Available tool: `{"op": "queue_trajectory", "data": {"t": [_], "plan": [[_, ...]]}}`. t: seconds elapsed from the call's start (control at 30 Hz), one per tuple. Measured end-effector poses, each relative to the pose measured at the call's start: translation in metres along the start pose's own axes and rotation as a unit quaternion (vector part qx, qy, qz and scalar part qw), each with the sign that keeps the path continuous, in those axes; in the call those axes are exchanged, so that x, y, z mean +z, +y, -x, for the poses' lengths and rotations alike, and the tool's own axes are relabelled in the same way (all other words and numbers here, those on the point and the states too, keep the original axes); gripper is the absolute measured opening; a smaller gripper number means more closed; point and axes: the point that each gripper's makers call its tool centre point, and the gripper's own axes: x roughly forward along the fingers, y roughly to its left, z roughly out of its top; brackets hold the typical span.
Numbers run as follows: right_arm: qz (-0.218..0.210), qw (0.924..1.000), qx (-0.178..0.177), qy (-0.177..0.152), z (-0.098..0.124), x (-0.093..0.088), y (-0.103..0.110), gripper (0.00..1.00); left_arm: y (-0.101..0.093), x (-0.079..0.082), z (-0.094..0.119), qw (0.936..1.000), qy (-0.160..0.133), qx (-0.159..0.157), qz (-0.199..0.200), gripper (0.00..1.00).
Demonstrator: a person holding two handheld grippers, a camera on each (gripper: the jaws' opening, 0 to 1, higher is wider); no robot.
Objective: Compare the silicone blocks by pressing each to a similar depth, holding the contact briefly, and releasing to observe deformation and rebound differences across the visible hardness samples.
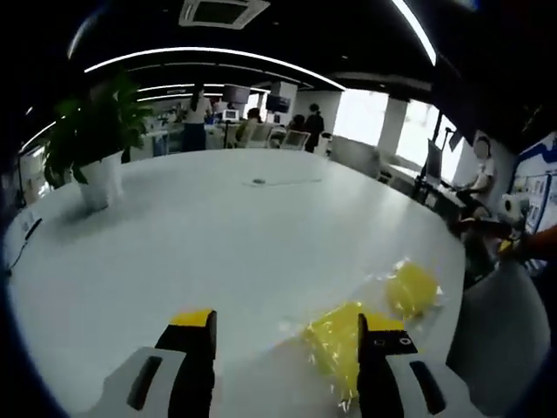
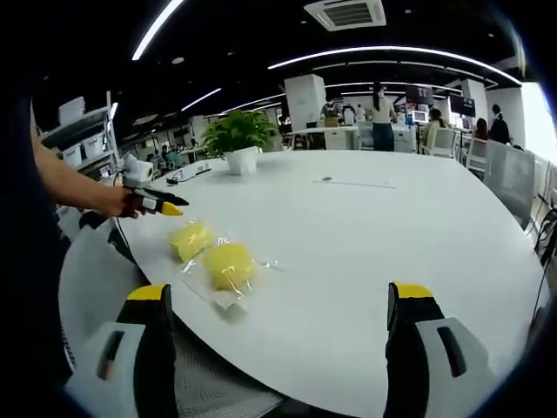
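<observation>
Two yellow silicone blocks in clear plastic wrap lie on the white table [image 1: 174, 252], close to its edge. In the left gripper view the nearer block [image 1: 335, 344] lies partly behind my right-hand jaw and the other block [image 1: 411, 287] lies just beyond it. My left gripper [image 1: 287, 335] is open, hovering short of them. In the right gripper view both blocks [image 2: 190, 238] [image 2: 229, 264] lie ahead, left of centre. My right gripper [image 2: 278, 322] is open wide, well back from them. The left gripper [image 2: 157, 205], held in a hand, hovers just left of the blocks.
A potted plant [image 1: 91, 148] [image 2: 237, 135] stands far back on the table. A small dark item with a cable [image 2: 326, 180] lies mid-table. Grey chairs [image 1: 505, 331] [image 2: 209, 387] sit at the table's edge. People and desks are in the background.
</observation>
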Motion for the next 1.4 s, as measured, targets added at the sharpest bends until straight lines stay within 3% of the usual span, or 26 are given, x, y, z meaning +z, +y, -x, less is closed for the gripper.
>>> {"op": "queue_trajectory", "data": {"t": [0.2,0.3,0.47,0.67,0.77,0.9,1.13,1.4], "plan": [[-0.002,1.0,-0.001,0.006,-0.002,-0.001,-0.004,0.96,-0.011,-0.001,0.02,0.9993,-0.005,-0.014,-0.033,0.83],[0.002,0.9999,0.001,0.016,-0.002,-0.003,-0.006,0.96,-0.015,-0.002,0.029,0.9996,-0.015,-0.025,-0.006,0.9],[0.007,0.9995,0.001,0.03,-0.003,-0.008,-0.011,0.97,-0.025,-0.013,0.047,0.9997,-0.015,-0.016,0.011,1.0],[0.015,0.9986,0.004,0.05,-0.004,-0.015,-0.015,0.97,-0.043,-0.024,0.064,0.9997,-0.013,-0.021,0.007,1.0],[0.017,0.9986,0.007,0.05,-0.004,-0.016,-0.017,0.96,-0.053,-0.027,0.07,0.9994,-0.009,-0.028,0.02,0.9],[0.007,0.9985,0.01,0.053,-0.003,-0.016,-0.021,0.97,-0.057,-0.028,0.074,0.9993,-0.017,-0.025,0.021,1.0],[0.004,0.9985,0.007,0.054,0.0,-0.021,-0.026,0.97,-0.058,-0.029,0.078,0.9993,-0.021,-0.019,0.024,1.0],[0.003,0.9984,0.01,0.055,0.003,-0.023,-0.027,0.97,-0.063,-0.02,0.074,0.9991,-0.025,-0.019,0.029,1.0]]}}
